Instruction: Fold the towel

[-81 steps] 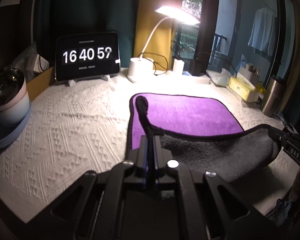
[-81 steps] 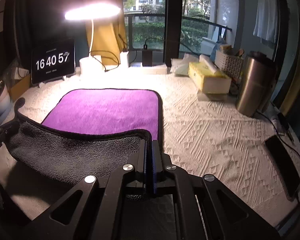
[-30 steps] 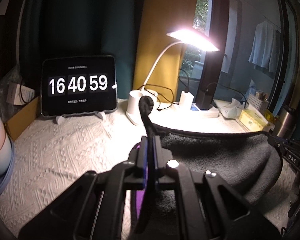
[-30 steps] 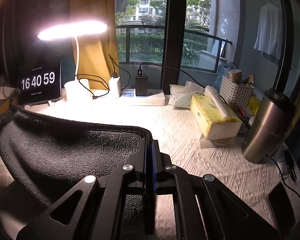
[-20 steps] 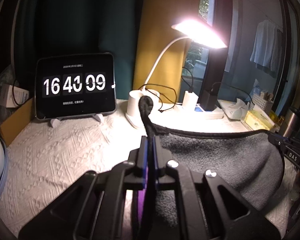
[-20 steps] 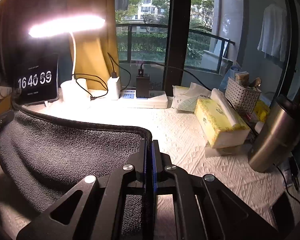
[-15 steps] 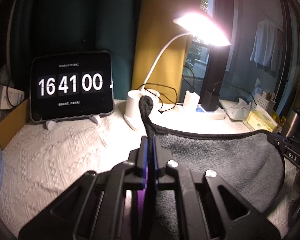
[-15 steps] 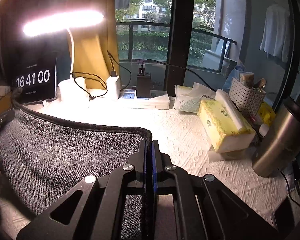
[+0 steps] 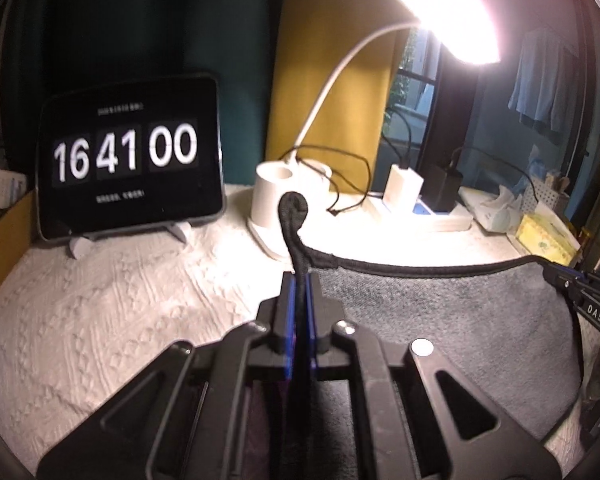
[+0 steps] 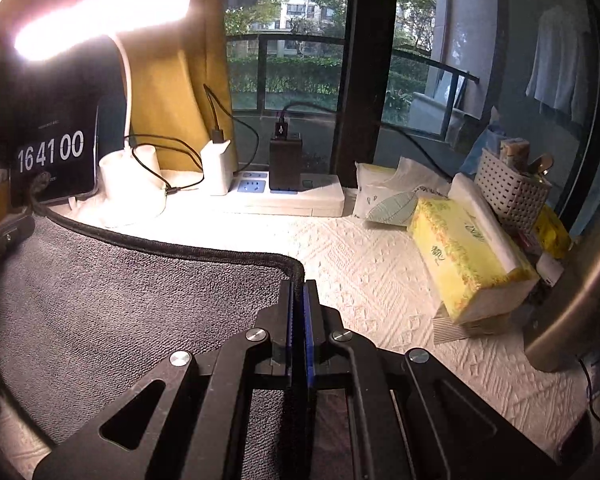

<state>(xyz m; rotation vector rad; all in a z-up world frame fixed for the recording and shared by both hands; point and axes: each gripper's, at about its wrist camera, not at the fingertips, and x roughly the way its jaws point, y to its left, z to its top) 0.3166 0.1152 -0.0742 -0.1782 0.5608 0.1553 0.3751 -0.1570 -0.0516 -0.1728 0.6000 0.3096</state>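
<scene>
Left wrist view: we've got both grippers, left gripper (image 9: 299,300) & right gripper (image 10: 298,308), fingers clamped on towel (image 9: 440,320) corners, held above worktop (image 9: 100,300). Soft, light, sags btwn us; grip the hemmed corners, keep it taut

Both wrist cams look fwd, low over table; share towel (image 9: 440,304), lamp (image 10: 100,12), clock (image 9: 130,156).
</scene>
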